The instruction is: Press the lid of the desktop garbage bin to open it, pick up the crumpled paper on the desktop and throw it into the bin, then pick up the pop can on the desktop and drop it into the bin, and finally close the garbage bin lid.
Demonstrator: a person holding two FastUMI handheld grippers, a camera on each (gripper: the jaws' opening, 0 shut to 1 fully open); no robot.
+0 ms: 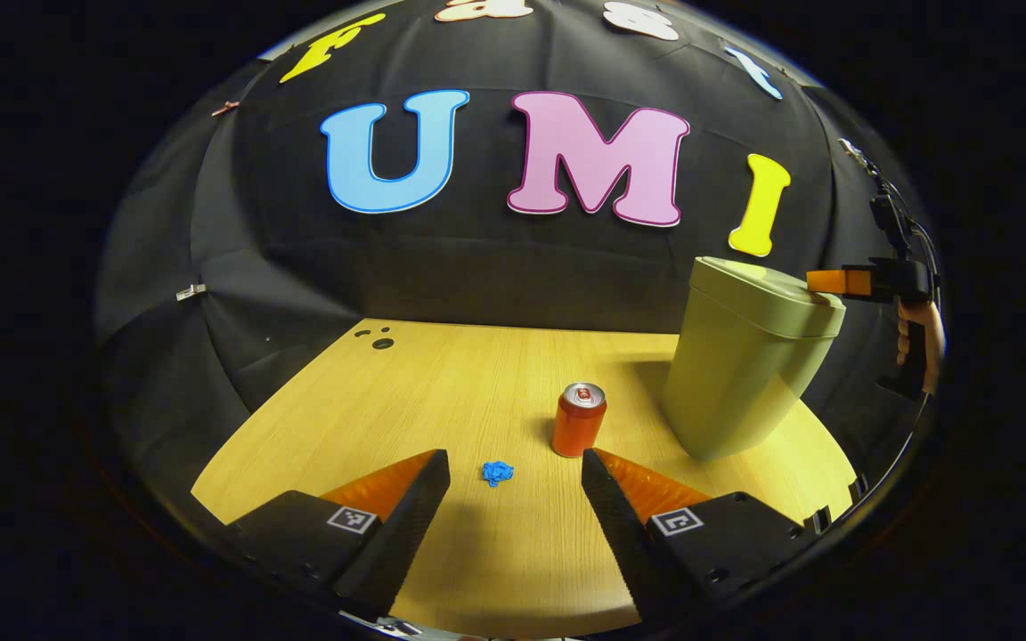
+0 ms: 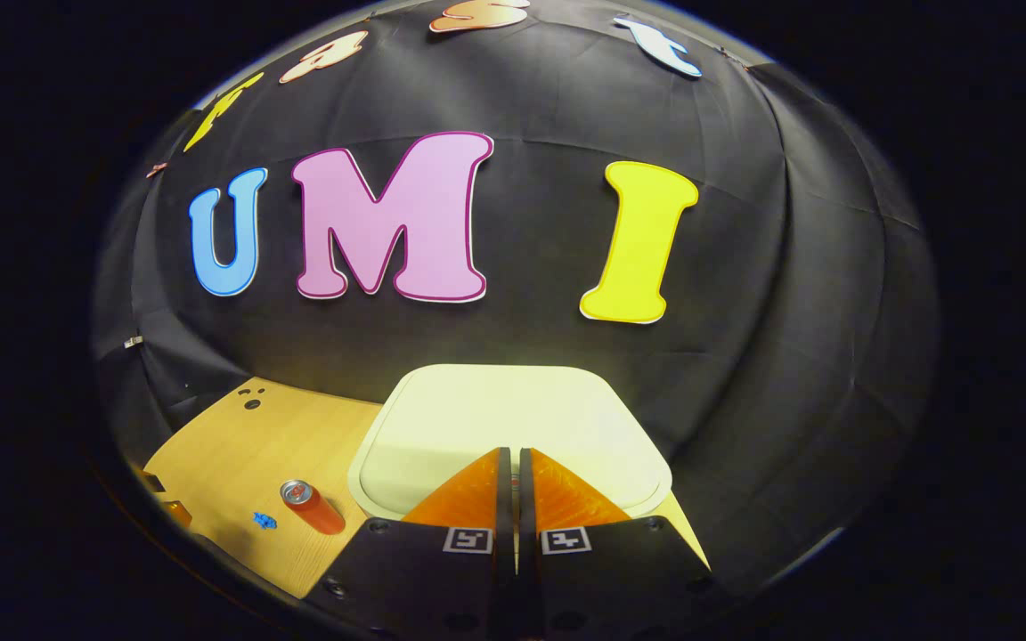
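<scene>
Left gripper [image 1: 515, 463]: fingers spread wide with nothing between them, held low over the near part of the table, pointing toward the back wall.
Right gripper [image 2: 514, 454]: fingers pressed together with only a thin slit between them and nothing caught there; the tips sit over the near edge of the bin lid [image 2: 513, 418]. Whether they touch the lid cannot be told. In the left gripper view this same gripper [image 1: 820, 281] shows far off at the right, its tip at the lid's right edge, with a hand [image 1: 918, 338] holding it below.
Crumpled paper [image 1: 497, 473]: a small blue wad lying on the table just ahead of the left gripper's open fingers, between them in line of sight.
Can [image 1: 579, 419]: red-orange, standing upright just right of and behind the paper, near the right fingertip, apart from the bin.
Bin [image 1: 745, 374]: pale green, standing on the right side of the table behind the can, lid down and flat.
Table [image 1: 442, 374]: light wood, with small dark holes near its far left corner.
</scene>
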